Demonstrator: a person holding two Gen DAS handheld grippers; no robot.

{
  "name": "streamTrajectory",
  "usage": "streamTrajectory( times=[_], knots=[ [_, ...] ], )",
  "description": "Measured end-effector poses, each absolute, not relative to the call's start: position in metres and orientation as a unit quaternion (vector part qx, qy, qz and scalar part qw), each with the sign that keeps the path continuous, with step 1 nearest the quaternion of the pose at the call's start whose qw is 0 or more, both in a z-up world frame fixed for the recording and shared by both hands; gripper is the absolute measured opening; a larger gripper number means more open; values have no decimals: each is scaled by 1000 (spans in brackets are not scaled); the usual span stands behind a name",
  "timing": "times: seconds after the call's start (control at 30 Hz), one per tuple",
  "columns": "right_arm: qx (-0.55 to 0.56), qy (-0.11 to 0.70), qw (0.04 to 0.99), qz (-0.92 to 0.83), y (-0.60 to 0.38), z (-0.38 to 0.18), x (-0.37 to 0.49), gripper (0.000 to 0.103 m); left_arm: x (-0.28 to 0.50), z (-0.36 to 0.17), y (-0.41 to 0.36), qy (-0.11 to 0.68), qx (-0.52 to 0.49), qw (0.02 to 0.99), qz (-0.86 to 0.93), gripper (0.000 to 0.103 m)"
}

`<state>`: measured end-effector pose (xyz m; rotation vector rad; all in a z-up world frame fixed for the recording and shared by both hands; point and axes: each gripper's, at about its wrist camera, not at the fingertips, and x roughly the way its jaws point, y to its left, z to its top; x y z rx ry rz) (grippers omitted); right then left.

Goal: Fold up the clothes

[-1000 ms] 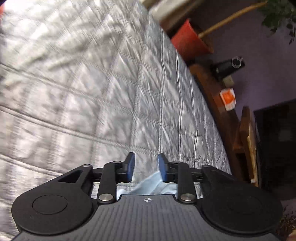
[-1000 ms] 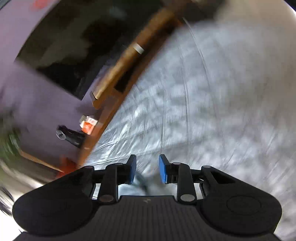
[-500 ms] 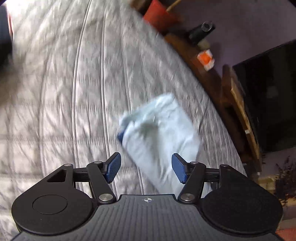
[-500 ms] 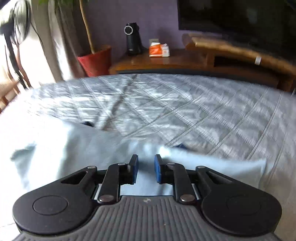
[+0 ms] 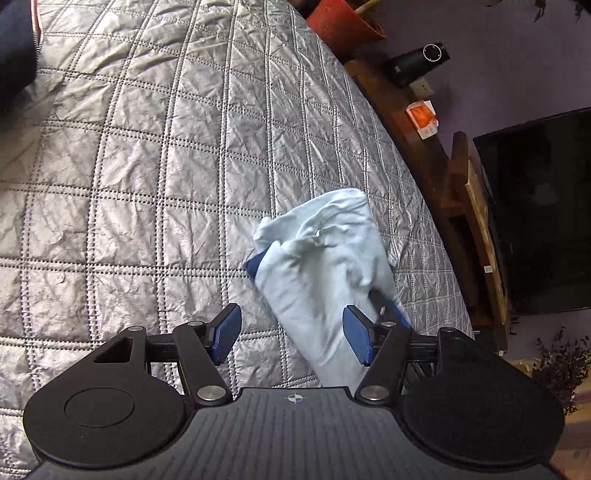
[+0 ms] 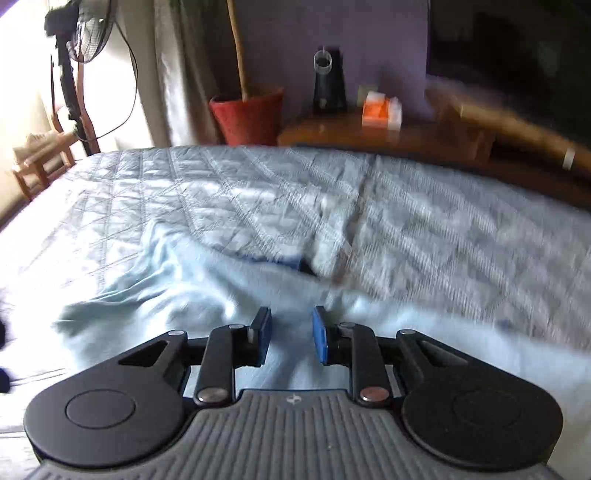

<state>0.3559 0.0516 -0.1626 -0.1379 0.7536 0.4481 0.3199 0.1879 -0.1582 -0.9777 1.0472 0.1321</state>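
Left wrist view: the left claw (image 5: 291, 334) hangs over a bed covered by a silver-grey quilted bedspread (image 5: 155, 155). Its blue pads (image 5: 226, 332) stand wide apart and the jaws are opening; nothing is pressed between them. The light blue garment (image 5: 321, 269) lies bunched on the bedspread, just beyond the claw and toward its right-hand pad, with its near end running down between the pads without touching either that I can tell. A strip of darker blue shows at the garment's left edge. Beyond the garment, past the far edge of the bed, a wooden cabinet (image 5: 417, 122) carries an orange and white box (image 5: 423, 118) and a black cylinder-shaped device (image 5: 417, 62). A red plant pot (image 5: 340, 22) stands further along from the garment, and a dark television (image 5: 543, 206) sits to the garment's right. A dark sleeve (image 5: 14, 44) fills the corner well away from the garment.

Right wrist view: this picture is blurred. The right claw (image 6: 291, 341) is low over the same garment (image 6: 192, 295), which spreads across the bedspread (image 6: 406, 206) under and around it. Its pads (image 6: 320, 339) are a small way apart and the jaws are opening, with no cloth pinched between them. Beyond the garment stand the pot (image 6: 247, 118), the black device (image 6: 328, 81), the box (image 6: 380, 110) on the cabinet (image 6: 369, 136), and a fan (image 6: 88, 33) by the window.
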Motion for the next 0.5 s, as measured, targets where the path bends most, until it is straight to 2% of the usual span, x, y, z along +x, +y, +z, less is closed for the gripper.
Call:
streamTrajectory(
  times=[0.2, 0.33, 0.43, 0.5],
  knots=[
    [-95, 323, 925, 176, 67, -150, 357, 25, 320, -158, 205, 469, -472, 743, 72, 67],
    [-121, 320, 910, 235, 92, -155, 345, 27, 317, -156, 214, 461, -479, 742, 84, 67],
    [-71, 361, 894, 257, 86, -173, 355, 38, 317, -157, 215, 464, -478, 741, 85, 67],
    [-86, 359, 896, 248, 88, -171, 351, 37, 317, -156, 216, 463, -481, 740, 86, 67]
  ],
)
